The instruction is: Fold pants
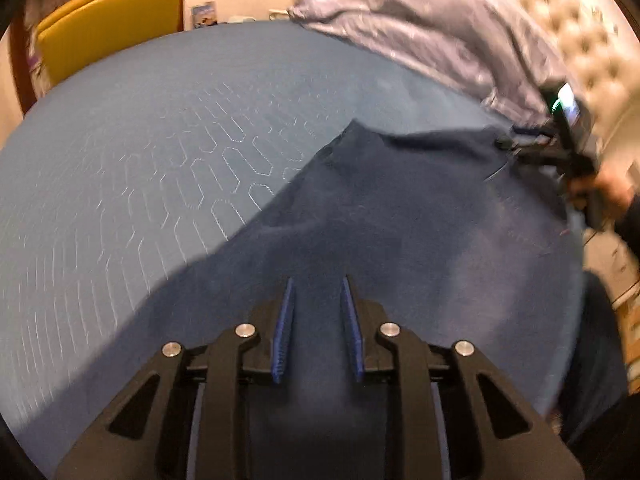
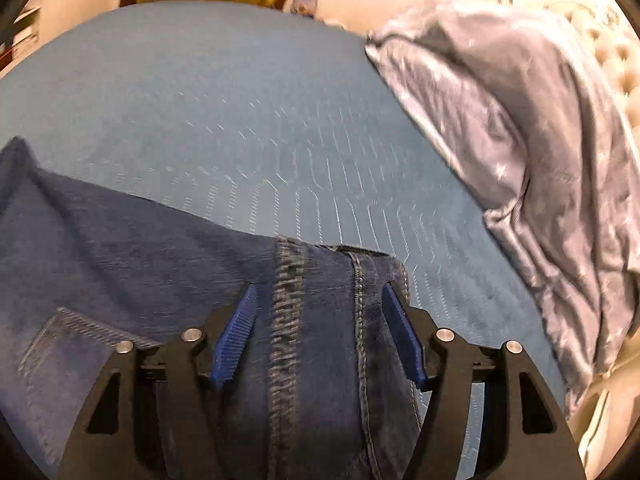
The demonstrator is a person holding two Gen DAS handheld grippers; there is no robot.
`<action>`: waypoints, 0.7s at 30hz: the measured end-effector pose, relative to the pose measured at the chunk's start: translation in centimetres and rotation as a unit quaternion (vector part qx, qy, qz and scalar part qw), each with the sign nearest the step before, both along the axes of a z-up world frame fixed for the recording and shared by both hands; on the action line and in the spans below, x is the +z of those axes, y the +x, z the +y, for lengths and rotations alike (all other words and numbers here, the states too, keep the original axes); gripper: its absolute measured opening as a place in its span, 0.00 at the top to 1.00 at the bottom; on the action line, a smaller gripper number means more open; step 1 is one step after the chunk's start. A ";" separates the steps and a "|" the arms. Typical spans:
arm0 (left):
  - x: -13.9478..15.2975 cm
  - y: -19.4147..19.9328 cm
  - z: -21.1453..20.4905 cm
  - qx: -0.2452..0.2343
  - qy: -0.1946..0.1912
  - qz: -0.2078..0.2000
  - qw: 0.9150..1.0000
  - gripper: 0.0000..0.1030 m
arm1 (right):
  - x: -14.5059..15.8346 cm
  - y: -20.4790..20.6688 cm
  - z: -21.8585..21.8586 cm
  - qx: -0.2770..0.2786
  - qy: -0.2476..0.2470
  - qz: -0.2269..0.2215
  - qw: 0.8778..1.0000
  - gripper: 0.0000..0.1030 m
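I am spreading the pants [image 1: 380,208] flat on the bed [image 1: 140,140] before folding. My left gripper [image 1: 318,292] is hanging slightly apart, empty; my right gripper [image 2: 320,300] is straddling the waistband, wide. Next I likely need fresh grips.

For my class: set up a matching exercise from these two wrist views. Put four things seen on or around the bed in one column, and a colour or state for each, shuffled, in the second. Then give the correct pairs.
Things:
1. pants
2. bed cover
3. duvet
4. headboard

Descriptions:
A. cream, tufted with buttons
B. dark blue denim, spread out, with visible seams
C. pale grey-blue, bunched in a heap
D. mid-blue, quilted stitch pattern, lying flat

Pairs: 1-B, 2-D, 3-C, 4-A
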State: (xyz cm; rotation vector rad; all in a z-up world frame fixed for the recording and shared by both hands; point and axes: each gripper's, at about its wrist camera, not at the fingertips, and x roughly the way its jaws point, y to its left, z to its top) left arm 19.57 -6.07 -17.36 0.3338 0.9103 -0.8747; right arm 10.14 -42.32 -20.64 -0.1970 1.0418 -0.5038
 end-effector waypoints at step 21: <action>-0.6 8.7 3.4 0.175 -0.015 -0.026 0.984 0.52 | -0.7 0.0 -1.6 0.002 0.023 0.001 1.000 0.31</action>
